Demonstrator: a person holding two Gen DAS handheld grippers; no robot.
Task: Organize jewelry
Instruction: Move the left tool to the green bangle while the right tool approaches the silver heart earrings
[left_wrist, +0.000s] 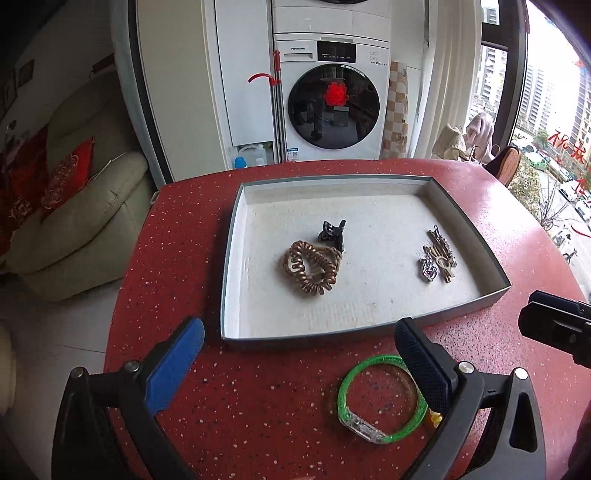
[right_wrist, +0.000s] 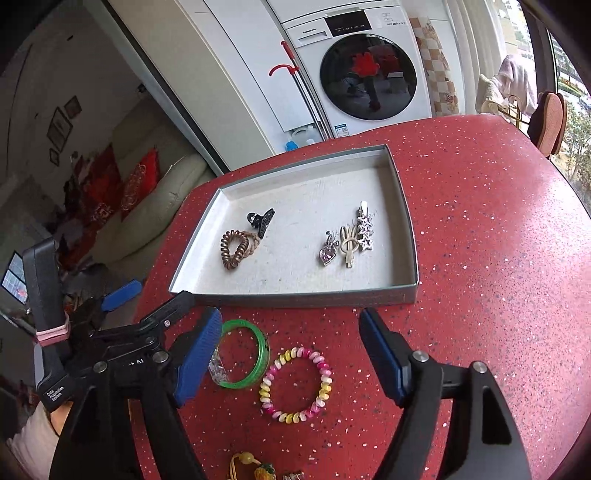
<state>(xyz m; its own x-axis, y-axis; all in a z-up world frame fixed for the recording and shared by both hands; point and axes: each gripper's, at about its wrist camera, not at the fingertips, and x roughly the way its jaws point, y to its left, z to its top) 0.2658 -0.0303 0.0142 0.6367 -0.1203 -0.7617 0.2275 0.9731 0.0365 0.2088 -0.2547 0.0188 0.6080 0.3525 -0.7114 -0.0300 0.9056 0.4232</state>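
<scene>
— Anything I can read from here?

— "Panasonic" on the washing machine (left_wrist: 330, 99), left of its dark display. My left tool (right_wrist: 55, 395) has a white label: "Data Acquisition System".

— And the window?

— Big red Chinese characters on the glass (left_wrist: 567, 151); too cut off for me to read.

Bench (right_wrist: 480, 221) was red w/ white specks. Tray (right_wrist: 295, 295) grey outside, off-white inside. Bangle (right_wrist: 262, 343) was clear green; bead bracelet (right_wrist: 325, 373) pink, yellow & white. Coil hair tie (left_wrist: 314, 288) bronze-brown, claw clip (left_wrist: 332, 232) black. Gripper pads (left_wrist: 177, 362) were blue.
</scene>
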